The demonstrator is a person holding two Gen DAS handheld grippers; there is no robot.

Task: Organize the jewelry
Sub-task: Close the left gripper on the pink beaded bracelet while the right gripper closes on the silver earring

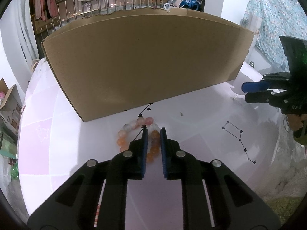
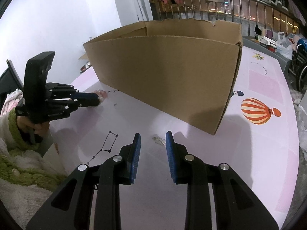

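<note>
A bracelet of orange and pink beads [image 1: 122, 134] lies on the pale pink table [image 1: 201, 126], just in front of a large cardboard box [image 1: 142, 63]. My left gripper [image 1: 153, 134] points down at it, its blue pads closed on the right-hand strand of beads. The right wrist view shows this gripper [image 2: 98, 97] at the left, with the pink beads [image 2: 102, 94] at its tips. My right gripper [image 2: 153, 136] stands open above the table. A small silver jewelry piece [image 2: 158, 140] lies between its tips, untouched. The right gripper [image 1: 244, 92] shows at the right edge of the left wrist view.
The cardboard box [image 2: 168, 76] stands open-topped across the back of the table. A balloon print [image 2: 257, 111] and star-line prints [image 1: 238, 138] mark the cloth. A fuzzy green-and-white sleeve [image 2: 11, 134] holds the left gripper. Clutter lies beyond the table's far right edge.
</note>
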